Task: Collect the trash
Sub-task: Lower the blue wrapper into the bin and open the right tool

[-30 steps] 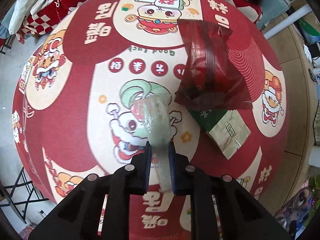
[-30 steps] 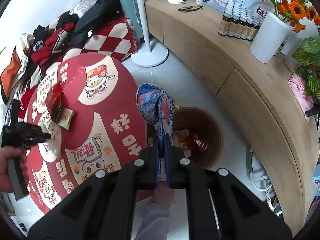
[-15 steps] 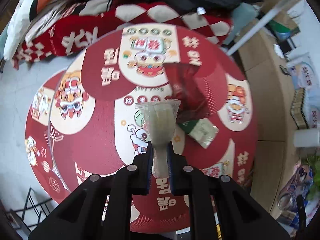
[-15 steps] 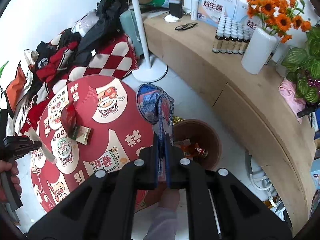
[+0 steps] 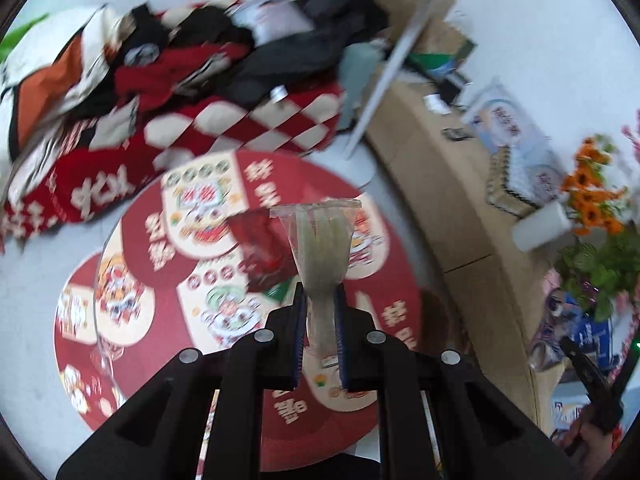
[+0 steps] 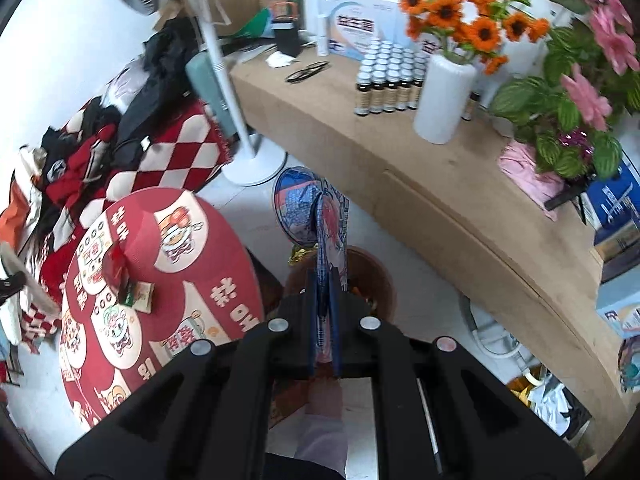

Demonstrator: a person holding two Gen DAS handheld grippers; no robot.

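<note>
Left wrist view: left gripper (image 5: 320,312) had its jaws nearly closed on a clear wrapper (image 5: 318,248), lifted well above the desk (image 5: 160,280). Wrapper's long axis ran from the jaws toward 12 o'clock, flared end away. Right gripper (image 6: 323,304) was clamped on a blue wrapper (image 6: 308,208), also pointing to 12, above the brown bin (image 6: 376,280). Step looked like carrying; next, the clear wrapper needs taking over to the bin at the desk's 4 o'clock, then dropping. Red packet (image 5: 262,252) and green packet (image 6: 138,295) were left on the desk.
</note>
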